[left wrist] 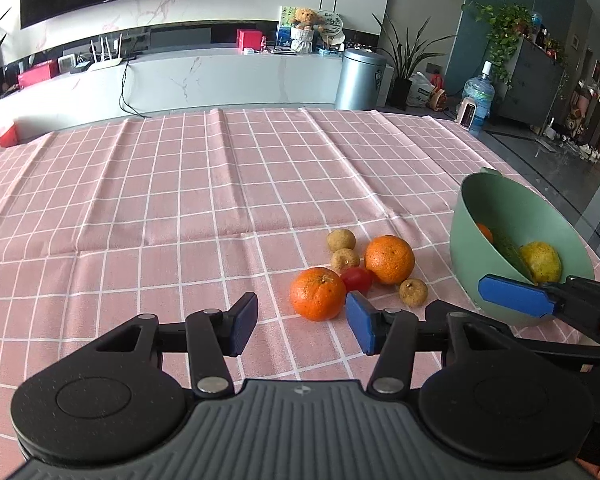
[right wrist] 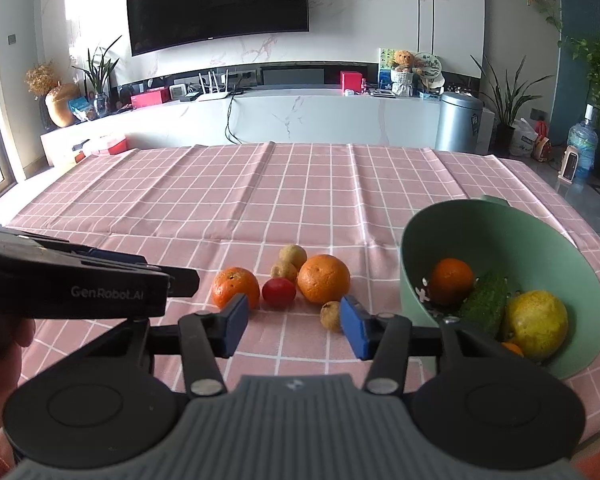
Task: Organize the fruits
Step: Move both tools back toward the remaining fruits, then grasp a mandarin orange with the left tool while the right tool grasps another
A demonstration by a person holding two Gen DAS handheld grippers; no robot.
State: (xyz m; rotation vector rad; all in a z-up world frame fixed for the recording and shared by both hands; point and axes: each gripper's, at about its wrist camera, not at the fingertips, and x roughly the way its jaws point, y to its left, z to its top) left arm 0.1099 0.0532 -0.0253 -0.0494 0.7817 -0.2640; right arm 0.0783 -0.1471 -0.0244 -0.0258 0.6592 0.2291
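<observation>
Orange fruit (right wrist: pixel 324 279) sits loose on the pink-checked desk (right wrist: pixel 220 208) beside the green bowl (right wrist: pixel 572 280). Both hand-held grippers, left (left wrist: pixel 304 322) and right (right wrist: pixel 294 325), hang open, gripping nothing.

On the pink checked cloth, two oranges: the near one (left wrist: pixel 318 294) at my twelve o'clock, the bigger one (left wrist: pixel 389 259) at one. A red tomato (left wrist: pixel 357 279) sits between them, touching both. Three small tan fruits (left wrist: pixel 341 239) cluster round. At two o'clock the green bowl (left wrist: pixel 466 240), tilted towards me, holds an orange, a green cucumber and a yellow fruit (left wrist: pixel 540 261).
</observation>
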